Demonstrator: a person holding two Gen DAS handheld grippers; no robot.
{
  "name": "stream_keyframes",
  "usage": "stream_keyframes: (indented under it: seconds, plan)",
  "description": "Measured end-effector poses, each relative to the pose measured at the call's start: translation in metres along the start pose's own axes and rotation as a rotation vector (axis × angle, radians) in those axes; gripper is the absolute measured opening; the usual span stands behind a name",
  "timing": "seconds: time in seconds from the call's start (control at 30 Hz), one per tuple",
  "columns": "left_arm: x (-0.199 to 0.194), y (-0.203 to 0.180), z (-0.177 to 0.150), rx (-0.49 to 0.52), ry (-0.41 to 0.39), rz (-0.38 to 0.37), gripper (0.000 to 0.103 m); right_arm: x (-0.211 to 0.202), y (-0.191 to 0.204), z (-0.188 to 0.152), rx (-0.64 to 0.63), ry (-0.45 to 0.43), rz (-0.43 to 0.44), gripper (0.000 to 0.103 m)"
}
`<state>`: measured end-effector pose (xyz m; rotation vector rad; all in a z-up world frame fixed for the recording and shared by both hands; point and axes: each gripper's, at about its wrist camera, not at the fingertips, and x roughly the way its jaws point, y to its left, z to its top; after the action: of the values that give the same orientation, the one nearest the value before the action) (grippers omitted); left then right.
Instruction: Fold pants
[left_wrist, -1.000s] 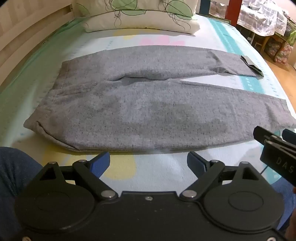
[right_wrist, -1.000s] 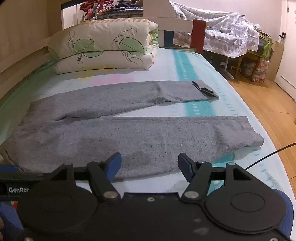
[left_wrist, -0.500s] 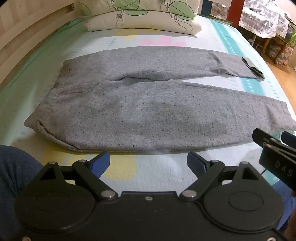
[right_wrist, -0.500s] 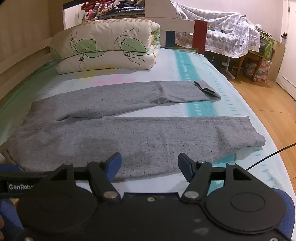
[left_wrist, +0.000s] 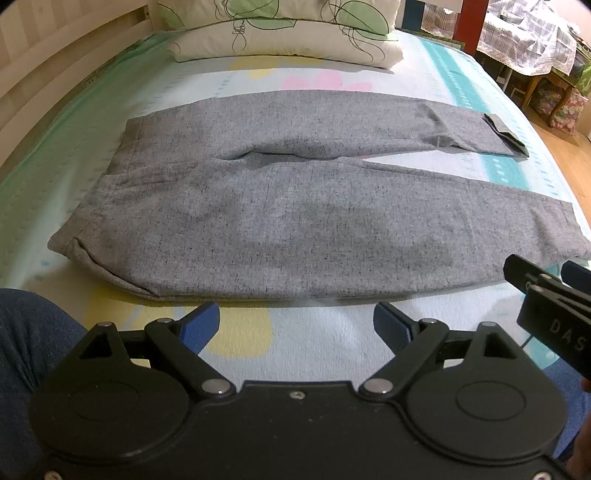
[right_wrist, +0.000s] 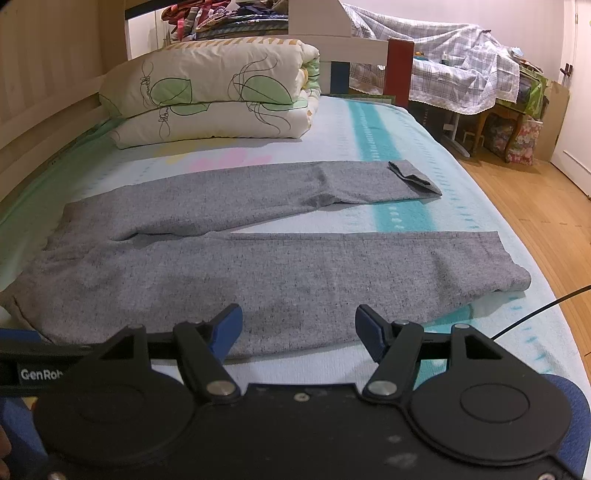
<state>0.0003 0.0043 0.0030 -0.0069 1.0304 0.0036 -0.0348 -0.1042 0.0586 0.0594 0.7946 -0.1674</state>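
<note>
Tongs first: the left gripper (left_wrist: 297, 325) hangs with its blue pads spread wide and nothing between them, just short of the near edge of the pants (left_wrist: 295, 229). The right gripper (right_wrist: 298, 326) is likewise spread and empty, its tips over the near hem line of the closer leg.

Beyond them the grey pants lie flat on the bed (left_wrist: 332, 332), waistband to the left, legs running right and parted in a narrow V. The far leg ends in a turned-back cuff (right_wrist: 413, 177); the near leg's hem sits close to the bed's right edge. A folded quilt (right_wrist: 214, 92) is stacked well behind.

No fold looks made yet, so this reads as the approach before the first grasp. Next likely calls for pinching the near edge at waist and hem, though whether each pinch would catch both cloth layers is hard to judge from here, then carrying that leg over onto the far one.
</note>
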Motion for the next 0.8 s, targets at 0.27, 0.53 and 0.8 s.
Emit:
stream_keyframes:
  seconds: [0.27, 0.53, 0.8]
  plan:
    - [0.0005, 0.0002, -0.0002, -0.002, -0.001, 0.001, 0.091, 0.0003, 0.0004, 0.0002, -0.001, 0.000, 0.001, 0.068]
    - [0.0010, 0.0001, -0.0004, -0.008, 0.001, -0.002, 0.091, 0.0024, 0.0016, 0.0001, -0.012, 0.011, -0.001, 0.068]
    - [0.0010, 0.0001, -0.0005, -0.008, 0.000, -0.002, 0.091, 0.0039, 0.0026, 0.0000, -0.020, 0.014, 0.001, 0.068]
